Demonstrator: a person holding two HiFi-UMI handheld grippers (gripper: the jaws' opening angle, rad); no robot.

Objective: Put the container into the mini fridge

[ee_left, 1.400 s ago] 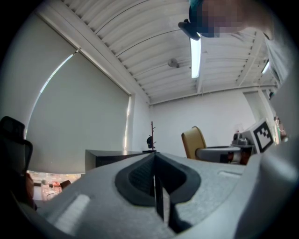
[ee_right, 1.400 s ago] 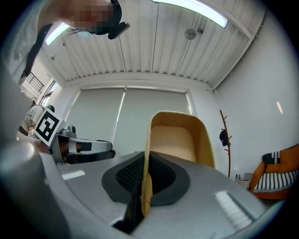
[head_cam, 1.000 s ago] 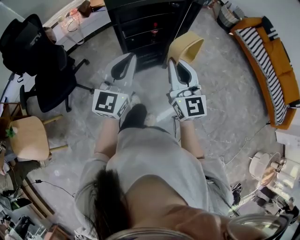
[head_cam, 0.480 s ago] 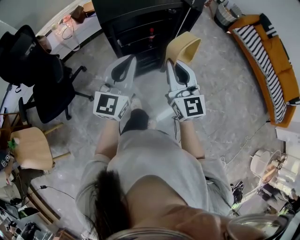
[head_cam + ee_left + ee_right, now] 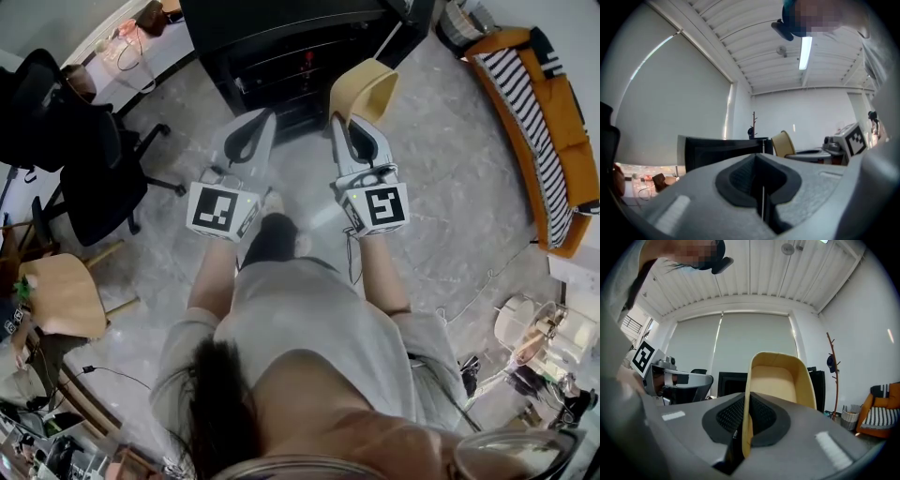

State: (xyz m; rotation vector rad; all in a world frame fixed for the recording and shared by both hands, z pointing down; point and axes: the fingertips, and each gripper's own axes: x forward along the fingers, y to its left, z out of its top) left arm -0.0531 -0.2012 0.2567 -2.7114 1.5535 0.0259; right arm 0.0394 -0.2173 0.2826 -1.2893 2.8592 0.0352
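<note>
Right in front of the mini fridge (image 5: pixel 281 37) is where we're standing, both arms held out toward its black front. Our right hand-held gripper (image 5: pixel 352 127) is clamped on one wall of the container (image 5: pixel 366 89), a tan rounded tub. The right gripper view shows that wall pinched between the two dark pads, with the open inside of the tub facing back at the camera. So the container is up in the air just short of the fridge, not inside it yet.

Our left hand-held gripper (image 5: pixel 253 124) sits on the near side of the fridge too, beside the right one. Its jaws are pressed together with nothing between them, and the left gripper view shows only a thin seam there.

Through the fridge's front we can make out dark shelves and a small red thing (image 5: pixel 307 58), too small to identify. Off to the fridge's left is a black office chair (image 5: pixel 75 141), and well off to its right an orange sofa (image 5: pixel 553 122) with a striped cushion. Grey floor (image 5: pixel 450 206) all around.
</note>
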